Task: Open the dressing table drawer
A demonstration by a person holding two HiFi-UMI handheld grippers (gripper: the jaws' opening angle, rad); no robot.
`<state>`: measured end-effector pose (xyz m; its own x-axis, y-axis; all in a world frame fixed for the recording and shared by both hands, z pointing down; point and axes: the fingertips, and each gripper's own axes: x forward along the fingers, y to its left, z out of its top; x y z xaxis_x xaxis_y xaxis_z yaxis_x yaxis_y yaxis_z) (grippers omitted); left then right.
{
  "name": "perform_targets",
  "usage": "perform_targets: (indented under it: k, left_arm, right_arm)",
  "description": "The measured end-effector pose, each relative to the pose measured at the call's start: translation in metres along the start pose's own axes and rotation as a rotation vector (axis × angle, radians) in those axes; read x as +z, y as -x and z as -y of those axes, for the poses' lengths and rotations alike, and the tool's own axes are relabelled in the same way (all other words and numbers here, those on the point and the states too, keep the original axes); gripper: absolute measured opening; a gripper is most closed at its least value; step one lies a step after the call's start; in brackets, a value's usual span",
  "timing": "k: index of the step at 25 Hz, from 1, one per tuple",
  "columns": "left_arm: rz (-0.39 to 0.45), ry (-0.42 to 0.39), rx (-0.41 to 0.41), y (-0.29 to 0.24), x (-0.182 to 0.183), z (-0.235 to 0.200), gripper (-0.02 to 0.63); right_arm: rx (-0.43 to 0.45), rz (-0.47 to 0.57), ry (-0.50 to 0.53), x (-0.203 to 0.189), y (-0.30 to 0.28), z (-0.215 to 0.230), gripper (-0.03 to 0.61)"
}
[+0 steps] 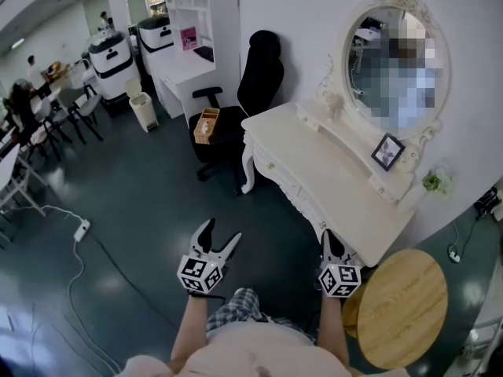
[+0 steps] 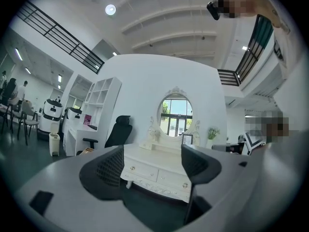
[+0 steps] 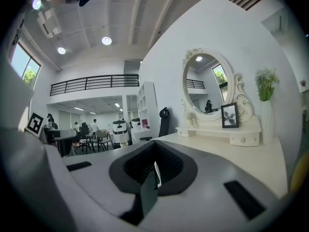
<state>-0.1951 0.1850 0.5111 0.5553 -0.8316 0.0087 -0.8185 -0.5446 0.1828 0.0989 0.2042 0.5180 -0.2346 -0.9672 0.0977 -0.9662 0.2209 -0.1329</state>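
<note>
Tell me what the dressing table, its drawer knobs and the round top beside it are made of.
Dressing table: probably wood painted smooth cream-white; it has carved scrollwork and no grain shows. Drawer knobs: small with a brassy glint, likely metal, but too small to be sure. Round top: light wood or veneer, matt, with visible grain lines.

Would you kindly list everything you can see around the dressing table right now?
dressing table: one, white, against the wall, drawers shut
mirror: one, oval, white frame, on the table's back
picture frame: one, dark, below the mirror
plant: one, green, table's right end
office chair: one, black, left of the table
wooden box: one, tan, by the chair's seat
round wooden top: one, tan, near right
left hand-held gripper: one, black jaws, open, empty
right hand-held gripper: one, black jaws, shut, empty
</note>
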Motion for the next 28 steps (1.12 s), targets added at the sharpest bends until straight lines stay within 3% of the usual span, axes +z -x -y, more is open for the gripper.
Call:
perform_targets:
  k: [18,28]
  left_arm:
    - [-0.031,-0.005,-0.062,-0.095,-0.006,-0.034,0.357]
    - [-0.058,0.015,-0.177,-0.216,-0.008,-0.092,0.357]
  right_arm:
    - [-0.071,0.002,-0.009,0.003,-0.068,0.045,0.015]
    - [-0.188,-0.006,-0.015,0.007,-0.159,0.081,0.015]
